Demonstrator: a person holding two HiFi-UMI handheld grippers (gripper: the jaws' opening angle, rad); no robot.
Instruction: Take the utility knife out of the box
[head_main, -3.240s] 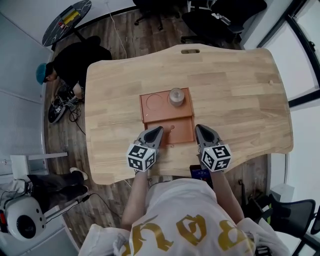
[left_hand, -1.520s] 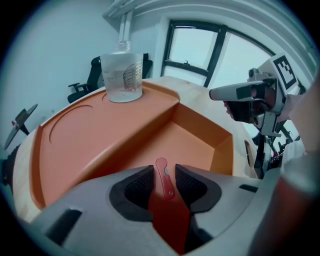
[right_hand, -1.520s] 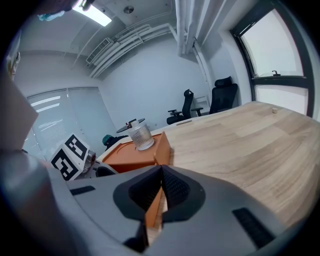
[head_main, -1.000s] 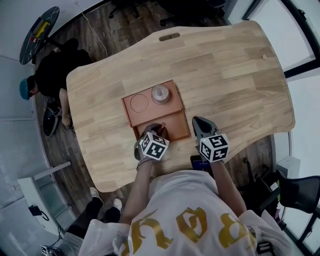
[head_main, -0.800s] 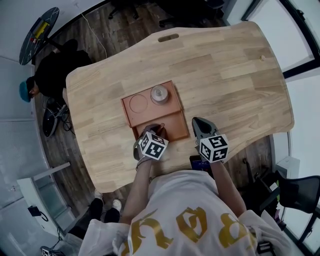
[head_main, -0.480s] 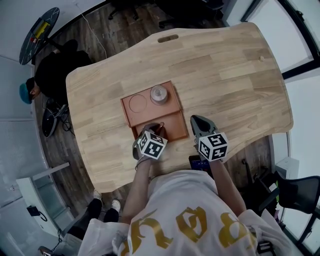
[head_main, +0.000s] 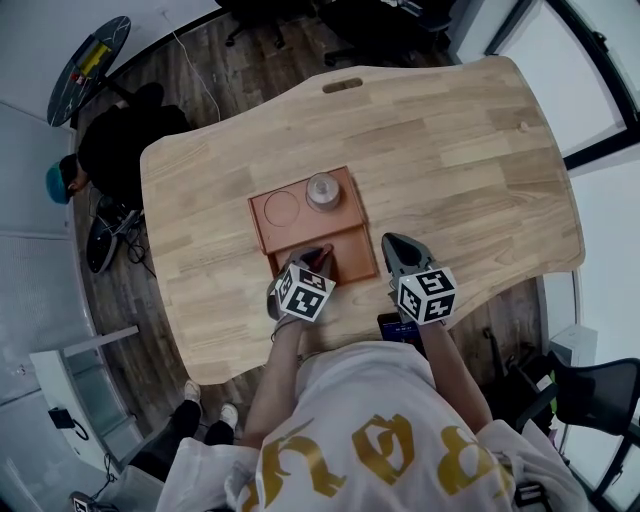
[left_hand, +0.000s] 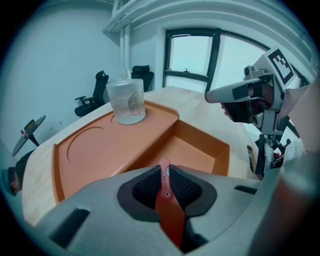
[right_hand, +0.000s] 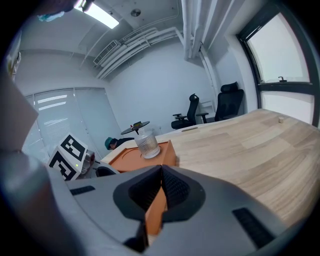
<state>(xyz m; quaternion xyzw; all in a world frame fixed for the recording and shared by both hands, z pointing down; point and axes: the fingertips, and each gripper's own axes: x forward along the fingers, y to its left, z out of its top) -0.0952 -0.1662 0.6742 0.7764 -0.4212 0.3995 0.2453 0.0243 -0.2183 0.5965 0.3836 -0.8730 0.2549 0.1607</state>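
Note:
An orange box (head_main: 352, 213) lies on the wooden table (head_main: 470, 170), with a raised tray half and a sunken near compartment (left_hand: 200, 150). My left gripper (head_main: 318, 257) tips down over that compartment's near left corner. In the left gripper view its pads (left_hand: 147, 187) are shut on the thin red utility knife (left_hand: 169, 212), whose rounded end pokes out past the fingertips. My right gripper (head_main: 392, 243) hovers just right of the box, apart from it, its jaws shut with nothing between them (right_hand: 161, 167). The head view hides the knife under the left gripper.
A clear lidded jar (head_main: 323, 190) stands on the box's raised half beside a round recess (head_main: 281, 208). A person in a blue cap (head_main: 110, 150) crouches on the floor left of the table. Office chairs (head_main: 380, 20) stand beyond the far edge.
Since the oldest frame my left gripper has swung right over the near compartment and tipped downward. Over the last second both grippers have stayed nearly still; only the head camera shifted a little.

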